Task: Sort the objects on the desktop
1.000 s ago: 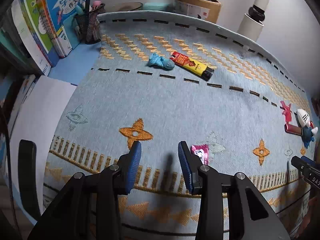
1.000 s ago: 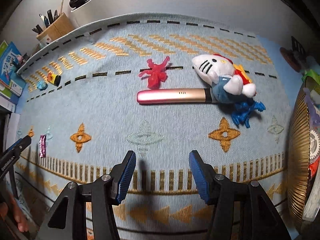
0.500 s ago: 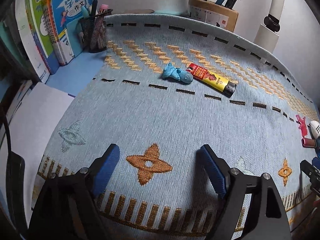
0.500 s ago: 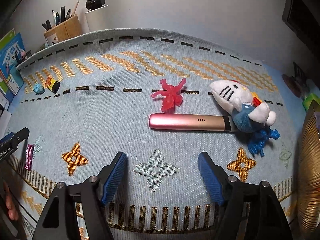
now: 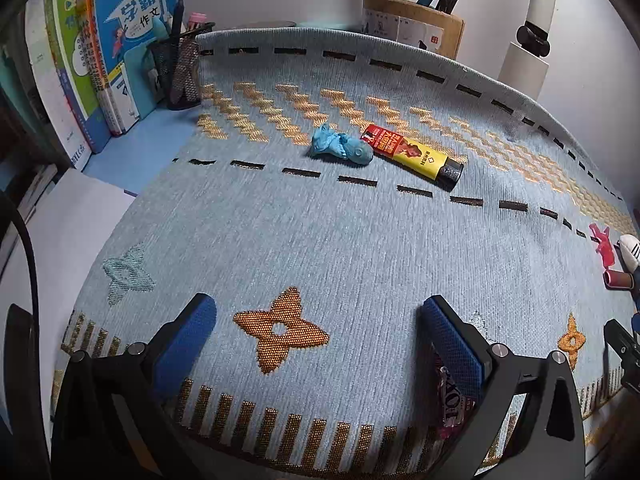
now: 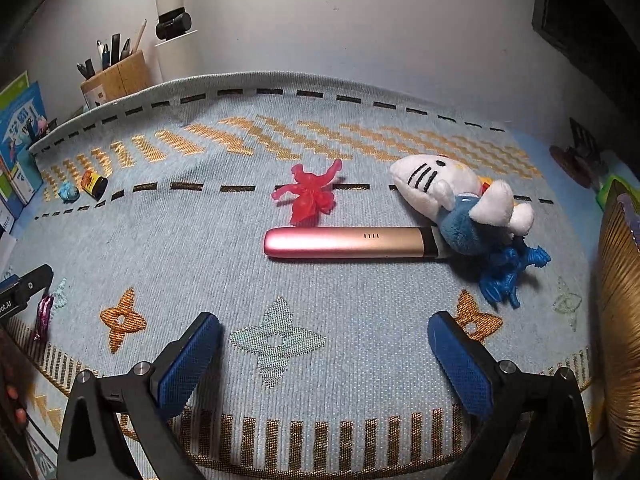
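A: Why are both tongs empty? 
B: The left gripper (image 5: 318,338) and right gripper (image 6: 324,354) are opening, poised to choose: pink stick (image 6: 344,243) at twelve o'clock, plush toy (image 6: 460,204) at one.

Blue woven mat (image 5: 320,240) with orange zigzags, stars, black dashes covers surface. Books (image 5: 100,60) stand upright at far left, beside black mesh pen cup (image 5: 180,68). Wooden pen holder (image 5: 412,32) with pens behind mat's far edge. White lamp post (image 5: 528,48) with black joint near wall. White paper (image 5: 60,232) left of mat. Gold ribbed basket (image 6: 620,320) at right edge of right wrist view.
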Tool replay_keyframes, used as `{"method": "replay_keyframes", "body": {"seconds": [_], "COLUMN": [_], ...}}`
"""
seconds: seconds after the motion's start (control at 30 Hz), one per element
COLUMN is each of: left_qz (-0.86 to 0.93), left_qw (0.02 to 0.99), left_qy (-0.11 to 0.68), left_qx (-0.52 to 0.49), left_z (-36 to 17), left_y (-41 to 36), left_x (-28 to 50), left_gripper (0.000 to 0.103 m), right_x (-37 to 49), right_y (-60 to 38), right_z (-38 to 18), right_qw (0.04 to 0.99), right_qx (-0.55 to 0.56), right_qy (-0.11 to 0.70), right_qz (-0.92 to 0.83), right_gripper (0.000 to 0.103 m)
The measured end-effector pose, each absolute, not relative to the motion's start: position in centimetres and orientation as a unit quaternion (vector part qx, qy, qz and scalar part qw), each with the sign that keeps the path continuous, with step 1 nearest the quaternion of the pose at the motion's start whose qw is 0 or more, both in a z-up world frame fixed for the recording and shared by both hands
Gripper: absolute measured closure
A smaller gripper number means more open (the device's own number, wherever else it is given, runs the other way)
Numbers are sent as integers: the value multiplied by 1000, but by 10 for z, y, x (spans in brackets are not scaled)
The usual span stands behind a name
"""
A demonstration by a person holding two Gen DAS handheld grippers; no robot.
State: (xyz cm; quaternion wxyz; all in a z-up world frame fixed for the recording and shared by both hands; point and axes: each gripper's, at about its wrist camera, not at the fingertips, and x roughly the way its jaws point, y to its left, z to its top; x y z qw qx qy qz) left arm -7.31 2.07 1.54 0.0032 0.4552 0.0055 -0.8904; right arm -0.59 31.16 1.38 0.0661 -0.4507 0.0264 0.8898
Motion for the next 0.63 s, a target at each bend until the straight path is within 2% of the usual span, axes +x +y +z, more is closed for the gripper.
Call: {"method": "replay_keyframes", "body": {"seconds": [0.63], "left_qz": [-891], "left_qw": [5], "left_qy": [6], "left_qx": [455], "left_z": [16], "left_y": [22], "left_x": [-71], "left_gripper": [0], "right_x": [-6], "right_y": [311], "right_z": [14], "right_qw": [66], "right_qx": [-451], "right_qy": [26], "right_qz": [890], "right_gripper": [0]}}
